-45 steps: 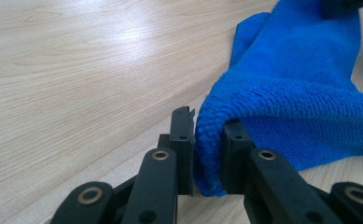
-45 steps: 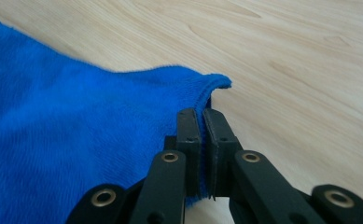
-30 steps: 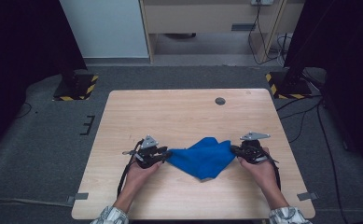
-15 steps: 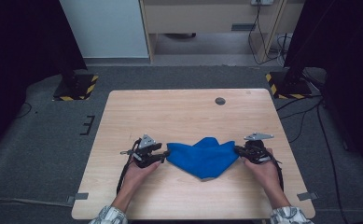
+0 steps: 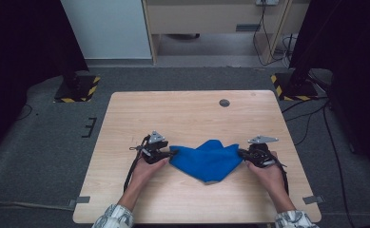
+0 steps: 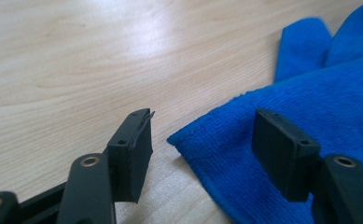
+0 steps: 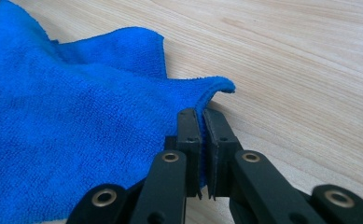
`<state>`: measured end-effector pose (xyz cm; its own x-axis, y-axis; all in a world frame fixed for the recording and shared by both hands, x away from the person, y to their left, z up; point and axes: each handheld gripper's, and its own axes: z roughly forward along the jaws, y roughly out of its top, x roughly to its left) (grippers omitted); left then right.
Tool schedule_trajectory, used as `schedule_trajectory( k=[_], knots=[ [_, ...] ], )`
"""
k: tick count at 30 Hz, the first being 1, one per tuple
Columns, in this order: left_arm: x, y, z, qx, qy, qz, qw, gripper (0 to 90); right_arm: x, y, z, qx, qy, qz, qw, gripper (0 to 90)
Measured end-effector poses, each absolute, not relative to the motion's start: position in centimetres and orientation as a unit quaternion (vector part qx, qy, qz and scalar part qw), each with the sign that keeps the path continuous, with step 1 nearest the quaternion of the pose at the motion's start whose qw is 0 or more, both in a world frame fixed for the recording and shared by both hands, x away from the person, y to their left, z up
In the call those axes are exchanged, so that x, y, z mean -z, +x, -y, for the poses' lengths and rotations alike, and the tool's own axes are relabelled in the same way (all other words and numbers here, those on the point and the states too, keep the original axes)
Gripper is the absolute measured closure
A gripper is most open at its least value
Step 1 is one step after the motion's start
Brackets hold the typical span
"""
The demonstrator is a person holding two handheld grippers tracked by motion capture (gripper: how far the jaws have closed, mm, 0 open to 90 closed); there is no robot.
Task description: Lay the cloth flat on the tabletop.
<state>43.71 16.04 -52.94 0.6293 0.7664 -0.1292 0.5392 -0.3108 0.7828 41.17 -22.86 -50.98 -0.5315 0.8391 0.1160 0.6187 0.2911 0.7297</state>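
Cloth (image 5: 206, 160): clamped by right tool (image 7: 201, 122); released as left tool (image 6: 207, 149) is just opened; dragging across desk (image 5: 182, 114) is risked.

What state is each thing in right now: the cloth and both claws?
blue cloth: lying crumpled and partly folded on the wooden table, one edge pinched, one corner free.
left claw: open, jaws have just been opening; the cloth's corner lies between them, not pressed.
right claw: shut on the blue cloth's edge, low over the table.
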Motion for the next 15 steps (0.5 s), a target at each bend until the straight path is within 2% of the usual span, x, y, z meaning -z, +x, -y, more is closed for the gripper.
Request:
schedule_trajectory(
  k=[3,9,15],
  knots=[
    [53.3,43.9,-15.7,-0.142,0.812,-0.406,0.395,37.3,50.9,41.1,22.9,-0.379,0.463,-0.788,0.145,86.2],
    [53.5,43.8,-15.5,-0.142,0.814,-0.401,0.396,41.4,50.8,41.0,22.9,-0.383,0.460,-0.788,0.147,86.2],
    [53.5,42.7,-14.5,-0.160,0.825,-0.380,0.387,63.9,50.5,40.7,22.9,-0.388,0.458,-0.786,0.149,86.1]
  ],
)
